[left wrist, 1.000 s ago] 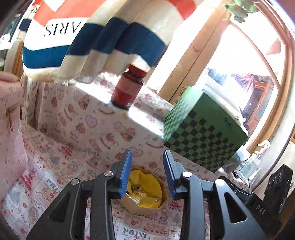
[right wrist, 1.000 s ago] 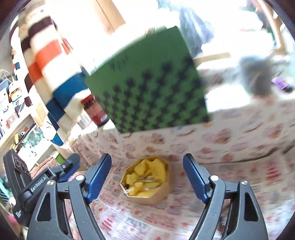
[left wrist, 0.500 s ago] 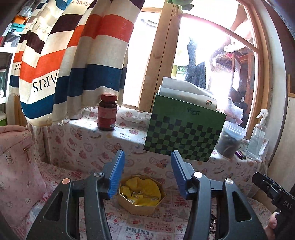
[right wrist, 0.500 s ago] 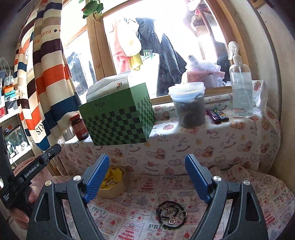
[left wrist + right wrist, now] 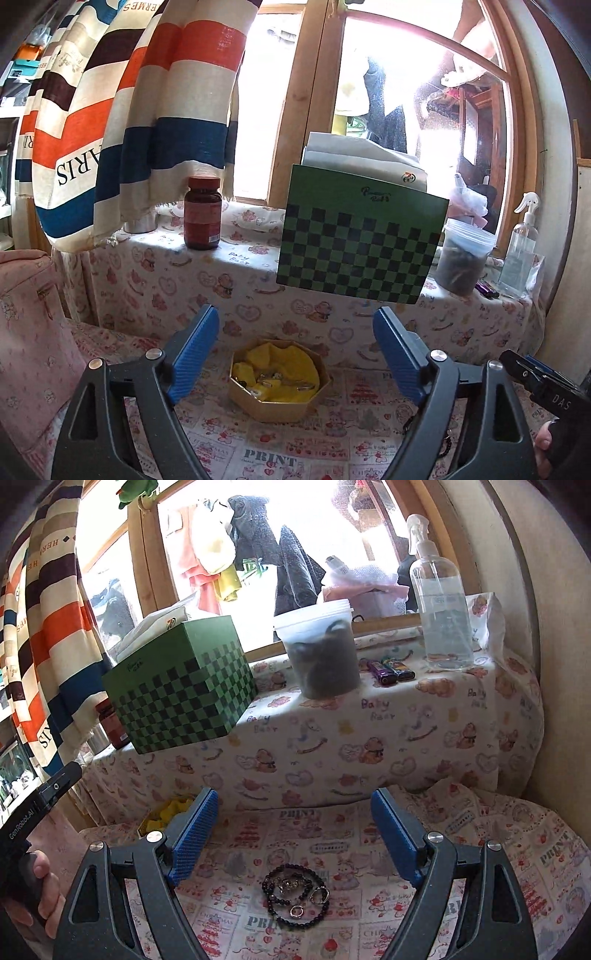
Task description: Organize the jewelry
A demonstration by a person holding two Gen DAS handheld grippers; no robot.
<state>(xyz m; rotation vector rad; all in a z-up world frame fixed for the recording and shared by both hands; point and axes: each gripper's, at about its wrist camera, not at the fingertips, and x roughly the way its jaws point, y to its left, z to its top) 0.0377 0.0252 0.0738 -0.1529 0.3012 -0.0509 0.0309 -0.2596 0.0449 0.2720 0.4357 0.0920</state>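
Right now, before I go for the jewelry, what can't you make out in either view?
- Small metal pieces in the yellow-lined box: left view, too small to identify.
- The box in the right view: mostly hidden behind the right tongs.
- Bead bracelets: right view shows them; in the left view, hidden by a tong arm.
- Rings among the beads: count unclear, tangled.
- Dark contents of the lidded tub: cloudy plastic.

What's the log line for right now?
left claw: just opened, empty, over octagonal box | right claw: open, empty, above bead bracelets
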